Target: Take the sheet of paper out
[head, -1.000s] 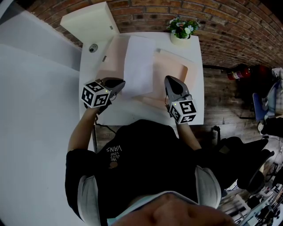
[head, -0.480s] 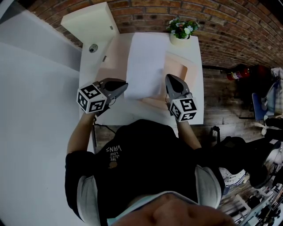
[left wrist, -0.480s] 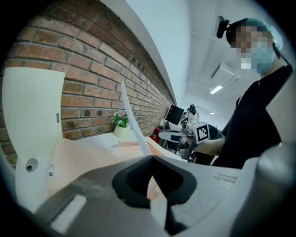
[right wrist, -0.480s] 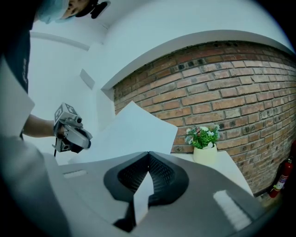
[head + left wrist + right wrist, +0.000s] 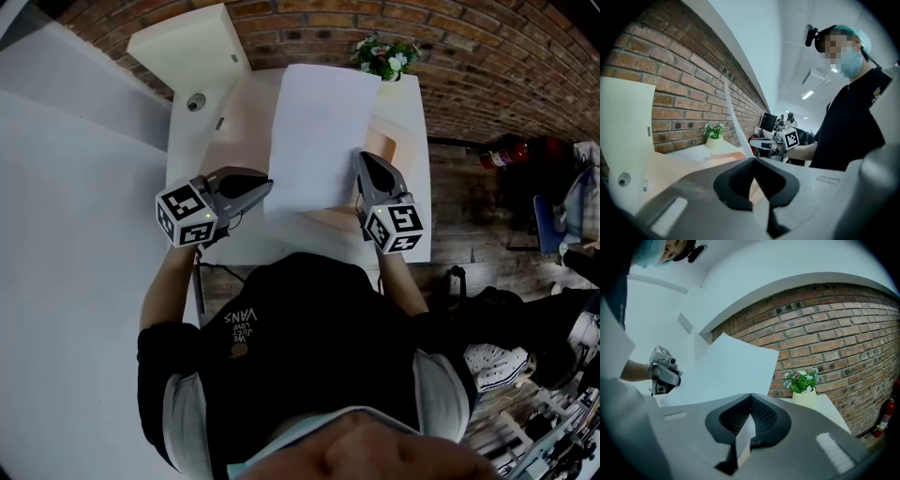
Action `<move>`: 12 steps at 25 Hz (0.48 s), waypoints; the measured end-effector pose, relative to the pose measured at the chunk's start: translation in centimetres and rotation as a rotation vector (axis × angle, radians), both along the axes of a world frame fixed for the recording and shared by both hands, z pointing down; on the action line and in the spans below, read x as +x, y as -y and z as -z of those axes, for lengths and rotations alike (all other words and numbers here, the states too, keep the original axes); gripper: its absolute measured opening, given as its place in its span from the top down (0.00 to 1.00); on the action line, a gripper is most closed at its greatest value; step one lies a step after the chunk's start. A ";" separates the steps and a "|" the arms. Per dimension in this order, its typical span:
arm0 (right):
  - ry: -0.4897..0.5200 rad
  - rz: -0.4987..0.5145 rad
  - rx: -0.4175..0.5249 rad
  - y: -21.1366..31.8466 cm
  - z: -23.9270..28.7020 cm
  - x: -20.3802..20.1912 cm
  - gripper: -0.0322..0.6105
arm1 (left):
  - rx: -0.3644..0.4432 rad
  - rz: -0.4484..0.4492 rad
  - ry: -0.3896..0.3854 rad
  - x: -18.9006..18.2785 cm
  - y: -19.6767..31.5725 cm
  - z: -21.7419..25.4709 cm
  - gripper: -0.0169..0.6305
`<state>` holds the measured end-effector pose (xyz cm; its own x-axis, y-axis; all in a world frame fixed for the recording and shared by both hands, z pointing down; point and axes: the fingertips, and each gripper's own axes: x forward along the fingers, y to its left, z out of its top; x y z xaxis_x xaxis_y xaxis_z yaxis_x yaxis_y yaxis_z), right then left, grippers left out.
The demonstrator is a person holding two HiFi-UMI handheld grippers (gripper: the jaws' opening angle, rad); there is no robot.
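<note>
drawing sheet of paper (image 5: 319, 131) out: left gripper (image 5: 269, 186) clamped on its near corner, sheet rising ahead of jaws; right gripper (image 5: 362, 157) pinches folder (image 5: 389, 145) edge. advise slow, even pull.

A folder (image 5: 234, 136) lies on the table (image 5: 418, 202), covering most of its middle. The sheet of paper (image 5: 319, 131) rises above the folder, tilted up toward the table's far edge. Its near left corner is in the closed jaws of the left gripper (image 5: 267, 185). The right gripper (image 5: 361, 157) sits just beside the sheet's right edge, clamped on the folder's right flap. A potted plant (image 5: 386, 58) stands at the table's far right corner, behind the sheet. A panel (image 5: 192, 47) is at the far left corner. A fire extinguisher (image 5: 506, 152) is on the floor, well to the table's right.
</note>
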<state>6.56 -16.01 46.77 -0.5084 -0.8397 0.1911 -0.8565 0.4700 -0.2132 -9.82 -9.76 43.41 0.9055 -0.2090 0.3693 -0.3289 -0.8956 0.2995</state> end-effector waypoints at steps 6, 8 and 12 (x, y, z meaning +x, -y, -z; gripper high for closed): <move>0.038 -0.002 0.020 0.2 1.0 0.5 0.93 | 0.039 -0.036 -0.030 0.2 -0.5 0.8 0.97; 0.049 -0.001 0.021 0.3 1.2 0.7 0.86 | 0.046 -0.045 -0.036 0.2 -0.6 1.0 0.97; 0.071 -0.001 0.027 0.4 1.6 1.1 0.83 | 0.058 -0.057 -0.049 0.0 -0.8 1.1 0.97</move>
<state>7.64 -16.44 45.20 -0.5188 -0.8446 0.1319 -0.8403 0.4755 -0.2605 -9.78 -9.00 42.27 0.9330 -0.1768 0.3133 -0.2636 -0.9287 0.2607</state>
